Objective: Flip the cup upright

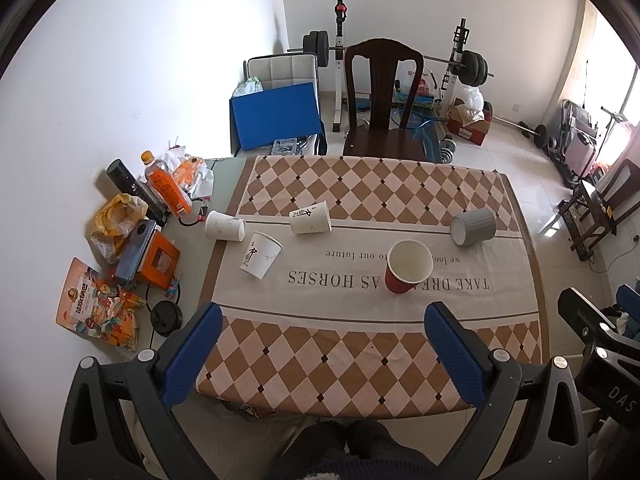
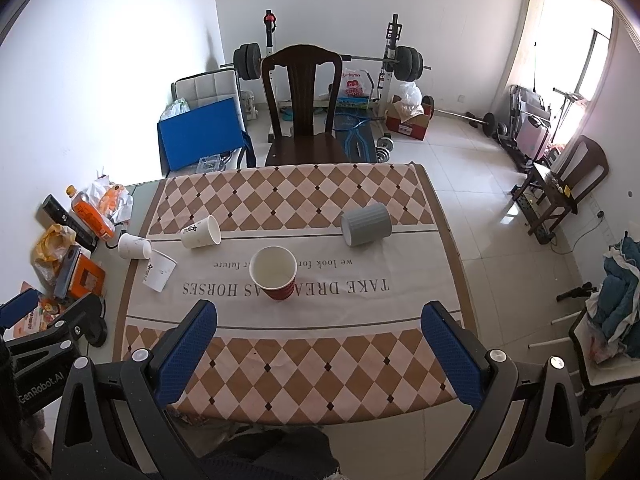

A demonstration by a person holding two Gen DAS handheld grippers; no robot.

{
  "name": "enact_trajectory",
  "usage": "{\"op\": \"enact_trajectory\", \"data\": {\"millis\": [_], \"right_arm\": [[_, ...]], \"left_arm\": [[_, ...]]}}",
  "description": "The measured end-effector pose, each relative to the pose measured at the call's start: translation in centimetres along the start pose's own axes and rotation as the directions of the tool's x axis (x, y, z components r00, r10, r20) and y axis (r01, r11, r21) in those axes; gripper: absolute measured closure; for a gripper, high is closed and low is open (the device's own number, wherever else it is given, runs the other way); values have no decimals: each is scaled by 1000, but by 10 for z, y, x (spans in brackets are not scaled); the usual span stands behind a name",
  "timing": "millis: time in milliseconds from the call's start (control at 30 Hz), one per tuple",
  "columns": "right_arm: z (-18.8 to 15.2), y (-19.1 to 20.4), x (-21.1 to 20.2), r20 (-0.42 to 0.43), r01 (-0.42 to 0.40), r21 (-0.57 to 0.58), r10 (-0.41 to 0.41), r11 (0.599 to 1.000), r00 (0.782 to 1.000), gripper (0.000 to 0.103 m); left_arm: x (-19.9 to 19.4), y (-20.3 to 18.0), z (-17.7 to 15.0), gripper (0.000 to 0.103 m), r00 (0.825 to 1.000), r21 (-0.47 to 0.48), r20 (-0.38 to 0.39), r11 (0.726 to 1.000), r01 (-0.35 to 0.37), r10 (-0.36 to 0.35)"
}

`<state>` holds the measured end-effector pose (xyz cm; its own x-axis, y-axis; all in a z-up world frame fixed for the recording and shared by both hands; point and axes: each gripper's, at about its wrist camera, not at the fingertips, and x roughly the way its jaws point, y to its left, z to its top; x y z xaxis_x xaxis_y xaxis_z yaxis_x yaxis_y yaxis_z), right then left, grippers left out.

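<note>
A red paper cup (image 1: 406, 267) (image 2: 276, 275) stands upright mid-table, mouth up. A grey ribbed cup (image 1: 473, 226) (image 2: 366, 225) lies on its side to its far right. Three white paper cups lie on their sides at the left: one (image 1: 310, 218) (image 2: 201, 232) on the cloth, one (image 1: 225, 226) (image 2: 134, 246) off the cloth's edge, one (image 1: 261, 255) (image 2: 159, 271) nearer. My left gripper (image 1: 322, 316) is open and empty above the table's near edge. My right gripper (image 2: 320, 312) is open and empty, also above the near edge.
A checked tablecloth (image 1: 360, 344) covers the table. Clutter sits along the table's left side: an orange bottle (image 1: 166, 188), snack bags (image 1: 94, 308), an orange box (image 1: 158, 260). A dark wooden chair (image 1: 382, 100) stands behind the table, with weights beyond.
</note>
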<state>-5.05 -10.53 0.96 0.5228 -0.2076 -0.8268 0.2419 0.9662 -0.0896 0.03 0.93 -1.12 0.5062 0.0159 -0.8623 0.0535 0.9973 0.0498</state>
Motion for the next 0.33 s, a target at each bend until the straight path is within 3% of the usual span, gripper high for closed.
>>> {"op": "enact_trajectory", "data": {"millis": [333], "right_arm": [[-1, 0, 1, 2, -1, 1, 1, 1000, 1000, 0]], "left_arm": [[0, 1, -1, 0, 1000, 4, -1, 1000, 3, -3]]}}
